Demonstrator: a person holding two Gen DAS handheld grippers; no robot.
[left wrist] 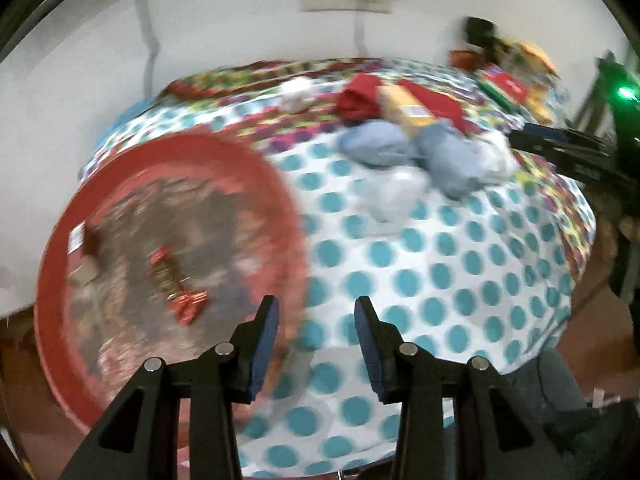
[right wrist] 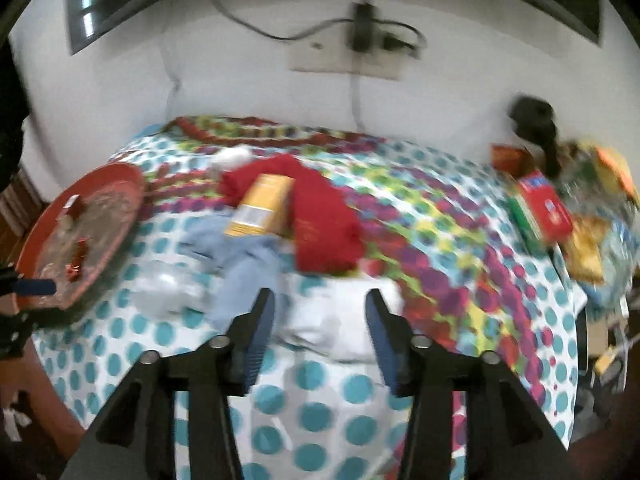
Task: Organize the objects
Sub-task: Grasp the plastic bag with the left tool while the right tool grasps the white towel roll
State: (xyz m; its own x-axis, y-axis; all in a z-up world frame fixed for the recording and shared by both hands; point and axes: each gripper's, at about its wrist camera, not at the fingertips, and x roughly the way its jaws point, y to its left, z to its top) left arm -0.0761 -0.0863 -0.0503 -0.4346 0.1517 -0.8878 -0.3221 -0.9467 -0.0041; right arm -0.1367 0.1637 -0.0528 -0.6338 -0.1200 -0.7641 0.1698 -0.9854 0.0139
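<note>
A round red tray (left wrist: 56, 264) lies at the table's left end and holds a red foil wrapper (left wrist: 176, 284); the tray also shows in the right wrist view (right wrist: 132, 184). A heap of items lies mid-table: a yellow box (right wrist: 260, 208), red cloth (right wrist: 324, 220), blue cloth (right wrist: 244, 268) and white cloth (right wrist: 344, 320). My left gripper (left wrist: 316, 312) is open and empty, above the tray's right rim. My right gripper (right wrist: 320, 304) is open and empty, just in front of the white cloth. Both views are blurred.
The table (right wrist: 340, 400) has a white cloth with teal dots and a multicoloured band. A red box (right wrist: 548, 208) and snack packets (right wrist: 588, 248) lie at the far right, next to a black object (right wrist: 536, 120). A white wall with a socket and cables is behind.
</note>
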